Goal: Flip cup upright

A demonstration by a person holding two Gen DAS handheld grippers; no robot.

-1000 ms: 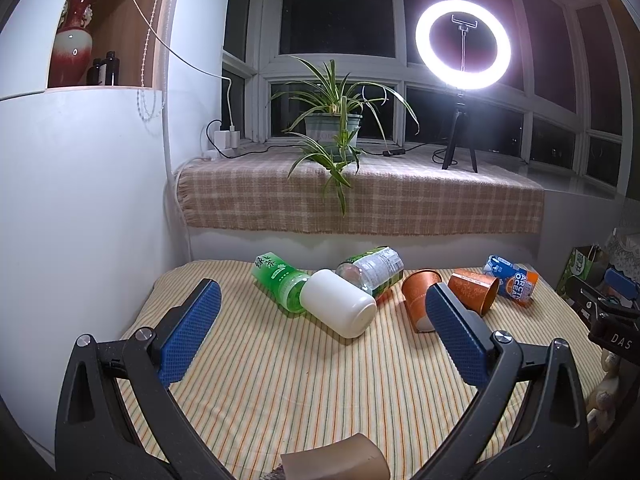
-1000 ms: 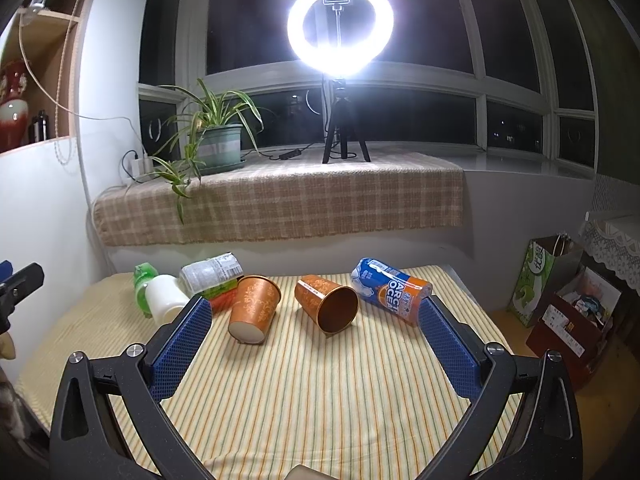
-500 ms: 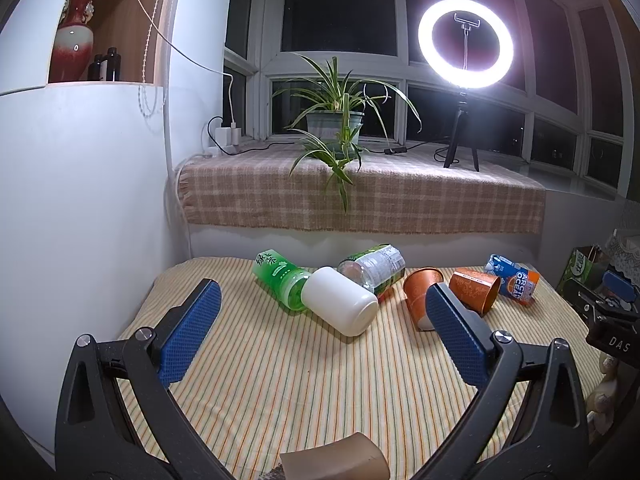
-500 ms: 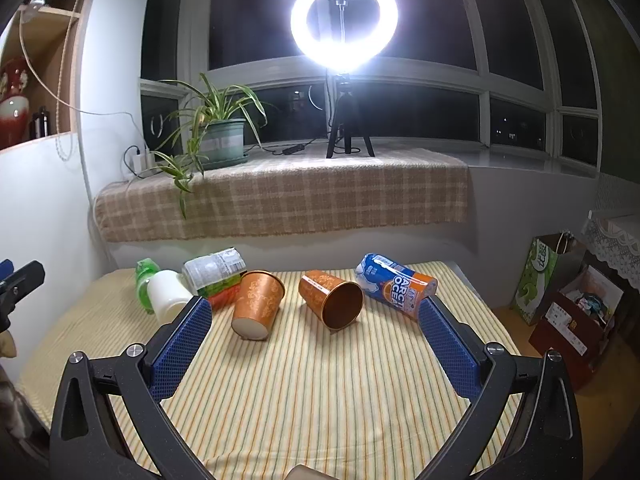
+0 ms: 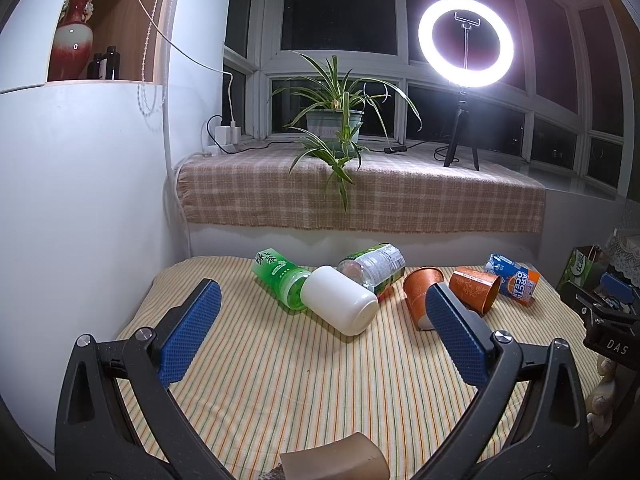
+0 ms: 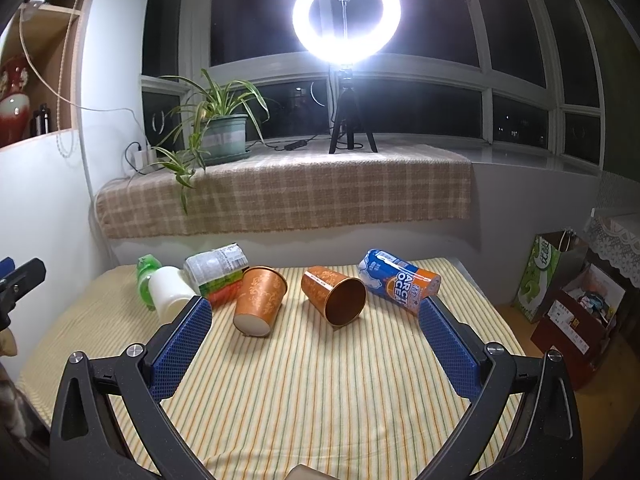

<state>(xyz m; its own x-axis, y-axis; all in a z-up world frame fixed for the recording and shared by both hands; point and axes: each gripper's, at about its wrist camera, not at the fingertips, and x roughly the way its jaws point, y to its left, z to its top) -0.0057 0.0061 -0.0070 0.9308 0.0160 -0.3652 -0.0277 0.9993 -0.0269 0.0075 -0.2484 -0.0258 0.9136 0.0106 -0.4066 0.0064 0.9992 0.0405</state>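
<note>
A striped worktop [image 6: 320, 400] fills the lower half of the right wrist view. Both the right claw [image 6: 314, 322] and left claw [image 5: 322, 308] hover above it, spread wide and empty. Two orange cups lie tipped at mid-frame: the left cup [image 6: 260, 300] with its base toward the camera, the right cup [image 6: 334, 296] showing its mouth, just beside a blue-orange can [image 6: 400, 282].
</note>
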